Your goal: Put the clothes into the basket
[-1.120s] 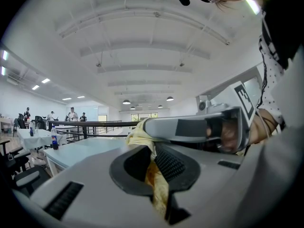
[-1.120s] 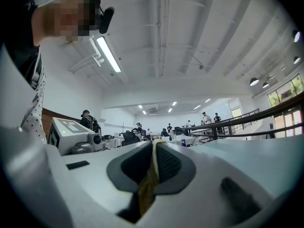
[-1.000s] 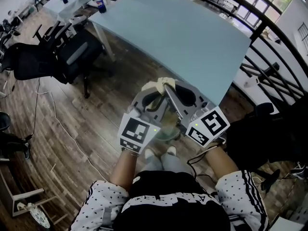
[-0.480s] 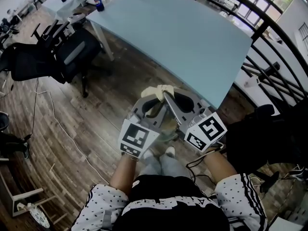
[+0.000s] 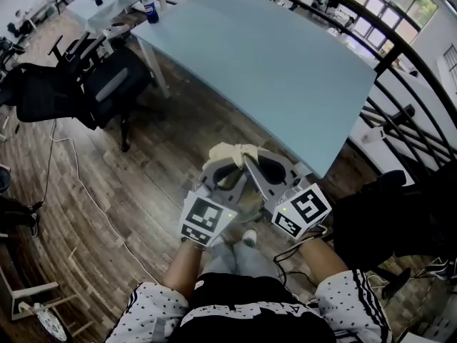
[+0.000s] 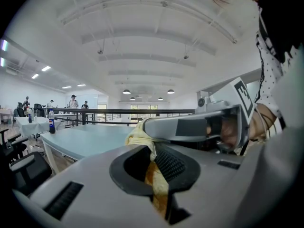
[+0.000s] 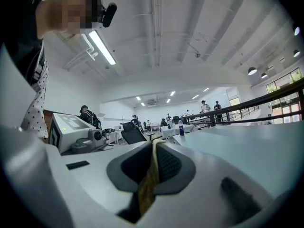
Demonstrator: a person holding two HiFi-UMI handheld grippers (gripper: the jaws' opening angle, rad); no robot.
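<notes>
Head view, looking steeply down. The left gripper (image 5: 223, 164) and the right gripper (image 5: 258, 164) lie side by side at the centre of the frame. Their tips converge on one point just below the near edge of the table (image 5: 285, 56). A pale cream cloth (image 5: 232, 151) sits bunched at that point, on top of both sets of tips. It is held in the air above the wooden floor (image 5: 143, 163) and lies between the grippers and the table edge. The marker cubes of the two grippers are in the lower centre, close to the person's arms.

Left gripper view. The jaws of the left gripper (image 6: 153, 151) are narrow and pinch the cloth (image 6: 159, 189). It fills the slot between them as a yellowish strip and bulges out past the tips at the centre of the frame. The right gripper (image 6: 190, 127) crosses from the right and meets the same bunch of cloth.

Right gripper view. The jaws of the right gripper (image 7: 154, 145) are nearly together and clamp a thin fold of the cloth (image 7: 148, 179). The fold runs along the slot from lower centre up to the tips.

Surroundings in the head view: a dark chair (image 5: 86, 84) at the upper left, a bottle (image 5: 148, 6) on a farther table at the top left, and a curved railing (image 5: 400, 41) at the upper right.
</notes>
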